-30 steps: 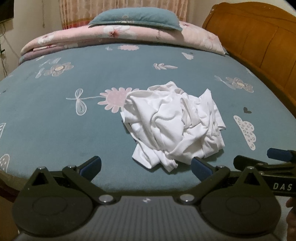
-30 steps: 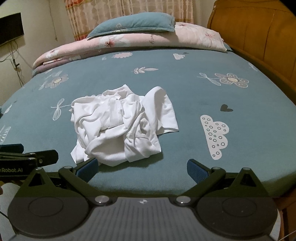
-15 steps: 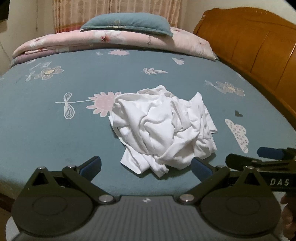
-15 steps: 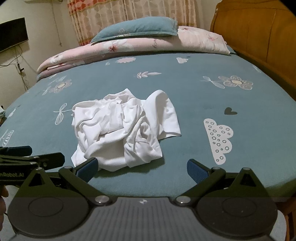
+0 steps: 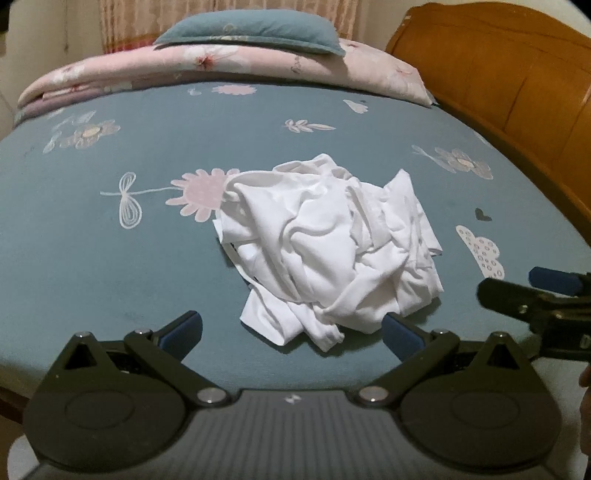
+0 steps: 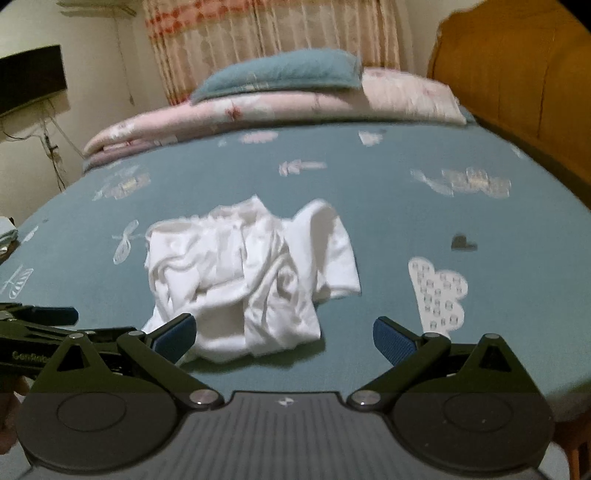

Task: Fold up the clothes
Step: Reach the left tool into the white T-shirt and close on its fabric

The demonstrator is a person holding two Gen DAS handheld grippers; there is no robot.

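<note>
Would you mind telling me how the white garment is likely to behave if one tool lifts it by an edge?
The garment lies crumpled in soft folds, so it will probably drape limply rather than hold shape. Its thin-looking fabric suggests it is light. Since its layers are tangled, one pinch may lift the whole bundle off the bed.

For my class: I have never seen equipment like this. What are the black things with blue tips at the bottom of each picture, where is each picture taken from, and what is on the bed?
No robot is here: a person holds hand tongs in each hand, with a camera on each looking forward along its fingers. One picture comes from the left tongs, the other from the right tongs. Both are open and hold nothing. On the blue flowered bed lies a crumpled white garment, not yet folded. At the far end, a teal pillow rests on a folded pink quilt.
</note>
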